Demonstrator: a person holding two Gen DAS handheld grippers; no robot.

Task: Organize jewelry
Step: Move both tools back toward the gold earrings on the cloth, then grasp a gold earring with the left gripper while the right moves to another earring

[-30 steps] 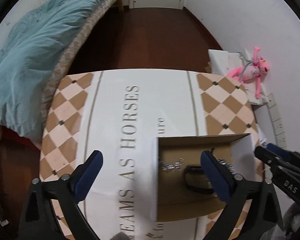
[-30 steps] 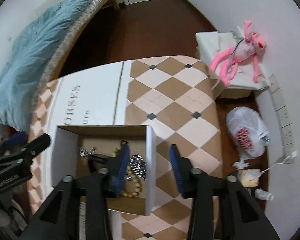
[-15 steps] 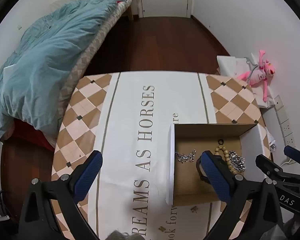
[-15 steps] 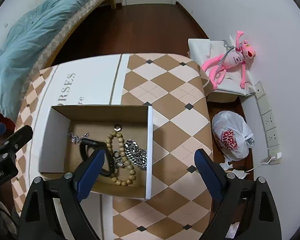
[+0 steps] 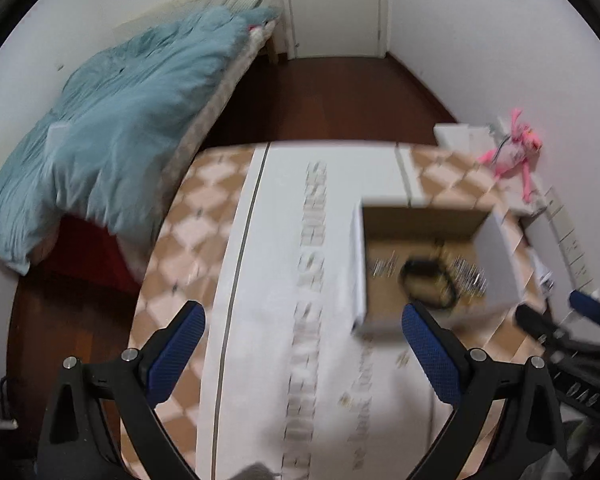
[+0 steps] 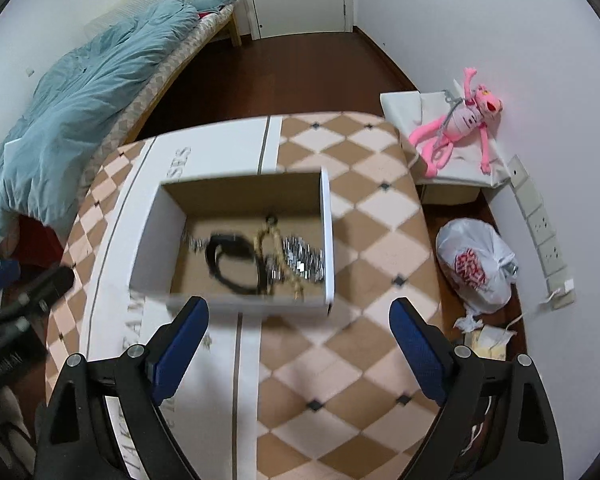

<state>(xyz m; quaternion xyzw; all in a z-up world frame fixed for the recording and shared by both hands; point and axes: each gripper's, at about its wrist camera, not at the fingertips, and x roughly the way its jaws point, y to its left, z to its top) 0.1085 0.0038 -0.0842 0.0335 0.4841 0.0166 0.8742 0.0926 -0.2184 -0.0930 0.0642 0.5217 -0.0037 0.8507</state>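
From the left wrist view, the left gripper (image 5: pixel 302 354) has its fingers (image 5: pixel 176 354) spread wide with nothing between them; only the white printed strip of the counter (image 5: pixel 268 280) lies under the gap. The box (image 5: pixel 428 264) sits ahead of and beyond the right-hand finger, well clear of the grip, so this hand appears to be standing off rather than working. Inside the box a black band (image 5: pixel 428 284) and some silver chain (image 5: pixel 466 276) are visible, though blur hides finer detail. The tips of the right gripper (image 5: pixel 556 316) show at the right edge, past the box.

From the right wrist view, the right gripper (image 6: pixel 298 342) is also wide apart and empty, its fingers (image 6: pixel 418 350) hovering just on the near side of the box (image 6: pixel 236 304). The box's near wall lies just ahead of the finger gap, which suggests the hand is clear of the box after a drop, judging by how the pieces lie. The jewelry is gathered in the box: a black band (image 6: pixel 230 262), a string of tan beads (image 6: pixel 266 240) and silver chain (image 6: pixel 304 260), lying overlapped on the cardboard floor toward the side ahead of the right-hand finger. The open top and tall walls keep the loose pieces from sliding onto the counter (image 6: pixel 364 240). No jewelry shows on the checkered cloth around the box, so the sorting looks close to finished. The left gripper (image 6: pixel 32 288) sits blurred at the left edge.
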